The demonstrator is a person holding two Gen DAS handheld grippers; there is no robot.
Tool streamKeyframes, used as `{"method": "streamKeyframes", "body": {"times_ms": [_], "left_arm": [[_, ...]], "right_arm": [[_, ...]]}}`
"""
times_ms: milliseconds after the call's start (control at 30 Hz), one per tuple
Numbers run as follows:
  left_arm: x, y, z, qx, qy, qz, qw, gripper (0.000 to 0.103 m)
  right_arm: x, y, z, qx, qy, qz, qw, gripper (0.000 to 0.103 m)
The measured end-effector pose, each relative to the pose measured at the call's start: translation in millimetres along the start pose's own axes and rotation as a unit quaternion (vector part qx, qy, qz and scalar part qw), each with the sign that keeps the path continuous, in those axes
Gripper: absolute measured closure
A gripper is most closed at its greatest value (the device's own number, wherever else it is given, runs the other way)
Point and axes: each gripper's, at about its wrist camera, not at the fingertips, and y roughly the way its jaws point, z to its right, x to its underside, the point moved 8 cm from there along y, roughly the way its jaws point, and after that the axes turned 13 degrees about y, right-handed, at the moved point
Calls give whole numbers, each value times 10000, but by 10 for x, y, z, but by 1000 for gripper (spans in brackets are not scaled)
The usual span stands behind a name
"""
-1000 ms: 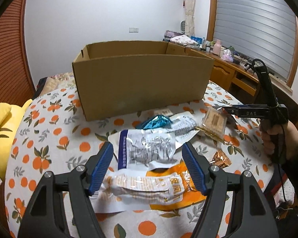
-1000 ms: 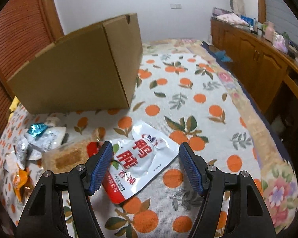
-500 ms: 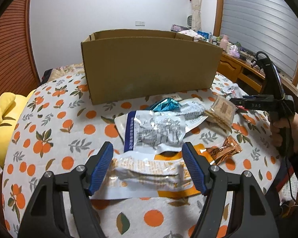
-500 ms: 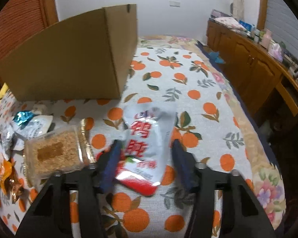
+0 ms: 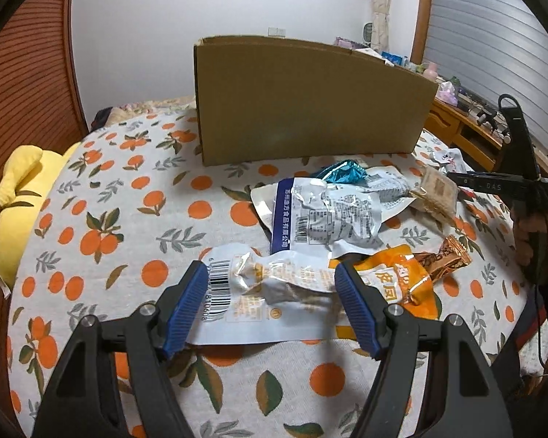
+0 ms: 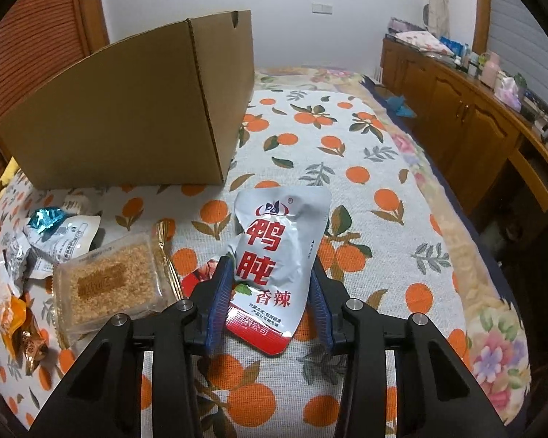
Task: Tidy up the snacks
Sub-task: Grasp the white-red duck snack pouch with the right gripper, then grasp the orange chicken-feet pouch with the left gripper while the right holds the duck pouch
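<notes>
Silver snack pouch [image 6: 274, 252] squeezed by just-closed right gripper [image 6: 272, 292] fingers, cardboard box [image 6: 128, 116] at 11 o'clock, left gripper [image 5: 272, 306] fingers spread wide around barcode packet [image 5: 259, 292].

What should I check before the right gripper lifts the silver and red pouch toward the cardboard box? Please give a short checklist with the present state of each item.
1. Right gripper has closed in on the silver and red pouch, pads against both edges: ok.
2. Pouch clear of the crumb snack pack beside it: ok.
3. Cardboard box stands upright nearby: ok.
4. Box top open, room inside: cannot tell, only the outer walls show.
5. Left gripper open around the white barcode pouch, away from the right one's path: ok.
</notes>
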Motion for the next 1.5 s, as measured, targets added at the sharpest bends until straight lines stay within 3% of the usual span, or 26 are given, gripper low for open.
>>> {"method": "streamKeyframes", "body": {"times_ms": [333,533,800,933,967,1133,1500], "left_arm": [[25,22,4,87,-73,-119,9999,26],[-38,-216,276,309,572,42,9979,26],[17,-193,559,423,1517,-275,9871,26],[22,-69,650,582,1874,-559,9790,26],[31,-46,676,594,1979,-609,9765,25],[54,52,808,765,2380,-761,9653,21],[-90,104,921,480,2706,-702,9589,21]], "right_arm": [[-3,1,11,-1,1,-2,10000,63],[-3,1,11,-3,4,-2,10000,63],[-3,-6,1,-72,11,0,10000,64],[-17,-102,-47,-137,-171,132,9997,72],[-19,-140,-60,-155,-214,171,9995,96],[-5,-280,-170,-319,-400,196,9985,100],[8,-550,-318,-680,-504,367,9957,102]]}}
